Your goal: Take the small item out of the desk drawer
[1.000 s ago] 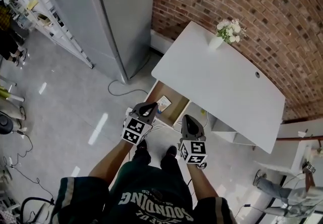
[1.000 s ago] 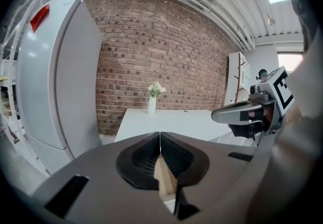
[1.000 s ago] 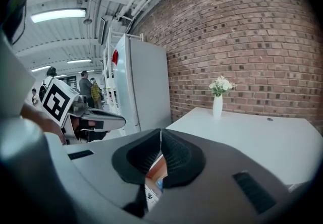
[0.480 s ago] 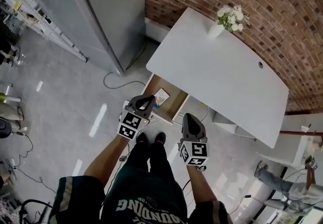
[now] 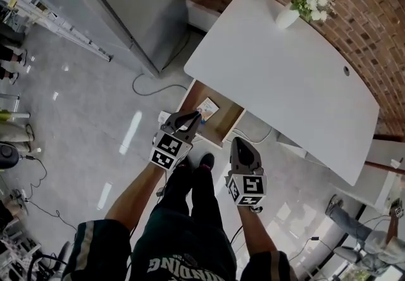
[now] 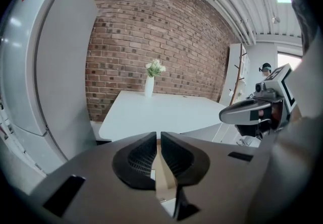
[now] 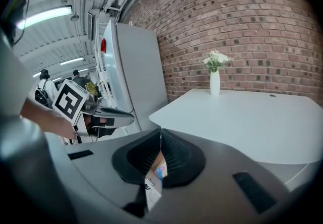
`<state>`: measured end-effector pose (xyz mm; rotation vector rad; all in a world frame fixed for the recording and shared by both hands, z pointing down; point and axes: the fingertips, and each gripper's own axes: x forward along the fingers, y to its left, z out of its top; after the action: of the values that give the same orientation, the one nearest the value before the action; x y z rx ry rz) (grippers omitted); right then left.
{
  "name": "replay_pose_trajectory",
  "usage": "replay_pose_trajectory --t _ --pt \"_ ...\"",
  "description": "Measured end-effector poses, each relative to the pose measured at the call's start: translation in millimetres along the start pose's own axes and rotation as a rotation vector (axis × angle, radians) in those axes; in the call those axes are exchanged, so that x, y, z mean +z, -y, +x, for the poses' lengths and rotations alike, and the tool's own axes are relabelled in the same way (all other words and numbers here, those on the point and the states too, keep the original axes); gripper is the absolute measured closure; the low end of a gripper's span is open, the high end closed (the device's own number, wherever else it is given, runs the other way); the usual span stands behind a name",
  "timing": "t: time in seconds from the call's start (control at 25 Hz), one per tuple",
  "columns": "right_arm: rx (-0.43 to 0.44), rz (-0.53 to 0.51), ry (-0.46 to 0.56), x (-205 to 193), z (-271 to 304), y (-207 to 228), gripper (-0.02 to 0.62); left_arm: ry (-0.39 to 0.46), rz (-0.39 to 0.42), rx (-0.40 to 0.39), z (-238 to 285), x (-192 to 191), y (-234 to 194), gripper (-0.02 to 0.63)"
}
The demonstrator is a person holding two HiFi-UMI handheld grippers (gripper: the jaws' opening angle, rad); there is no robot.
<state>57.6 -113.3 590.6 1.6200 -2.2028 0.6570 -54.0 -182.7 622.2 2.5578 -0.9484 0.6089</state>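
Note:
Under the white desk [image 5: 285, 77] a wooden drawer [image 5: 223, 124] stands pulled out. In it lies a small white packet with blue print [image 5: 207, 107], which also shows through the jaw gap in the right gripper view as the packet [image 7: 160, 171]. My left gripper [image 5: 188, 119] hovers over the drawer's front left corner. It is shut, with nothing between its fingers [image 6: 158, 140]. The right gripper [image 5: 240, 145] hangs just in front of the drawer, off its right end, also shut and empty [image 7: 160, 137]. Each gripper shows in the other's view: right gripper [image 6: 252, 112], left gripper [image 7: 108, 113].
A white vase of flowers [image 5: 299, 10] stands at the desk's far end by the brick wall [image 5: 361, 1]. A tall grey cabinet [image 5: 126, 1] is left of the desk, with a cable [image 5: 149, 87] on the floor beside it. My feet [image 5: 204, 163] are below the drawer front.
The head view has swung, so the desk sits higher and more to the right. The left gripper has edged closer to the drawer's corner. Both grippers stay shut.

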Motion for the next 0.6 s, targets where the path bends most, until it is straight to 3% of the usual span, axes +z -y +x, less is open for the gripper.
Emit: replay_pose_trajectory --t 0.44,0.6 --pt "0.039 -0.016 -0.056 -40 28 3 0.571 -0.065 0.001 -0.019 41 -38 -3 0.584" --pt "0.041 0.002 -0.074 -56 35 5 0.571 -0.112 0.008 -0.039 55 -57 -3 0.549"
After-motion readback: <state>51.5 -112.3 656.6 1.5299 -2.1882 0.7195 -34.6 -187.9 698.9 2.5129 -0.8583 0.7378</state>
